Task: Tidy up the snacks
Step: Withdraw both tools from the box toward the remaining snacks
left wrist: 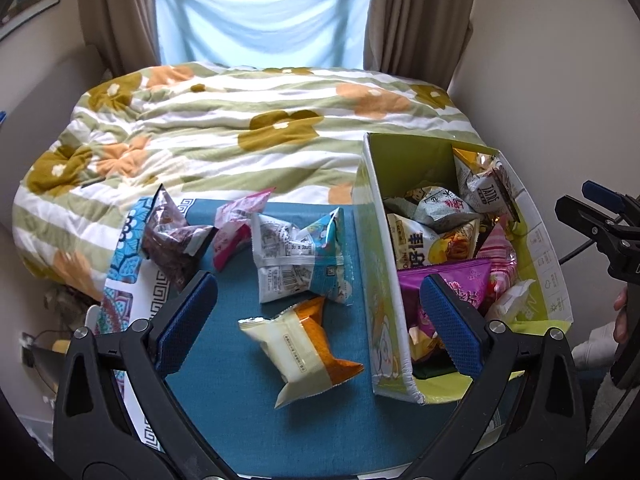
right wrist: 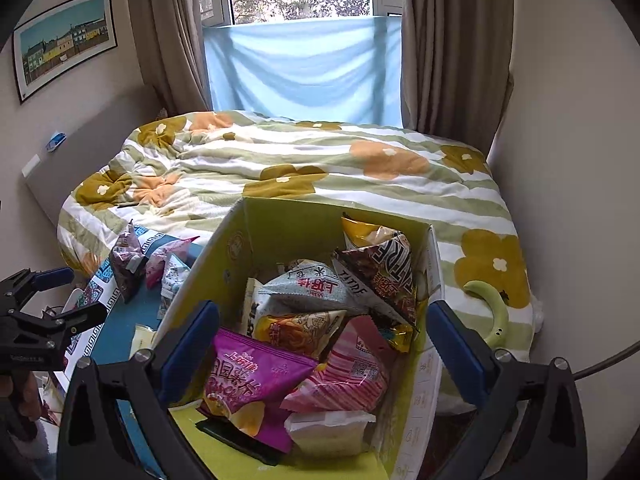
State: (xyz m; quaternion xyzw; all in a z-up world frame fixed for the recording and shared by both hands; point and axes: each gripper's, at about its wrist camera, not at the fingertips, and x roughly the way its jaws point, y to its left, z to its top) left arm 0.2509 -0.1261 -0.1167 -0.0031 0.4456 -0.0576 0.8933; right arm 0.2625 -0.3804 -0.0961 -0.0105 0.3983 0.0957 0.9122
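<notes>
Left wrist view, from left to right: a dark brown snack packet (left wrist: 172, 236) sits at the far left edge of the teal table mat (left wrist: 224, 392), with a pink packet (left wrist: 236, 226) just beside it, then a grey-and-blue packet (left wrist: 300, 256) near the middle and a cream-and-orange packet (left wrist: 300, 352) in front of that, all lying loose on the mat. The left gripper (left wrist: 316, 316) hangs above them with its blue-padded jaws spread wide and nothing between them. Right of the loose packets stands the green cardboard box (left wrist: 380, 280), packed with snacks, a purple chip bag (left wrist: 460, 280) near its front. Further right the other gripper shows at the frame edge. Right wrist view: the right gripper (right wrist: 320, 340) hovers over the box (right wrist: 232, 248), jaws wide apart and empty, above the purple chip bag (right wrist: 256, 376), a pink striped packet (right wrist: 352, 372) and a white packet (right wrist: 328, 428). A flowered quilt (right wrist: 360, 168) covers the bed behind
</notes>
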